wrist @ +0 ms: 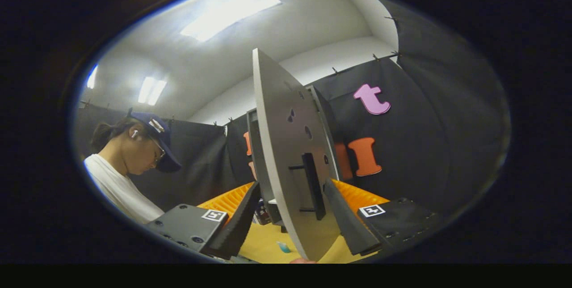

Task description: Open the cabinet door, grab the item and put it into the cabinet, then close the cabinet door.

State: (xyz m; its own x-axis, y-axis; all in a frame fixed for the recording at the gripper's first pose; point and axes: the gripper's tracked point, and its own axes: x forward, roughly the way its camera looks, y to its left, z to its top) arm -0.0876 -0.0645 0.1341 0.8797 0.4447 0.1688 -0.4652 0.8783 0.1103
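The grey cabinet door stands swung open towards me, and I see it nearly edge-on. A black bar handle is on the face that shows. My gripper is open and wide, and its two fingers straddle the door's lower part, with the handle between them. The left finger is beside the door's near edge. The right finger lies along the door's face past the handle. I cannot tell whether either finger touches it. The cabinet body shows just behind the door. A small dark item sits low beside the cabinet, partly hidden.
The yellow tabletop lies below the fingers, with a small blue thing on it. An orange ribbed mat stretches behind the cabinet. A person in a cap and white shirt stands close on the left. Black cloth walls enclose the booth.
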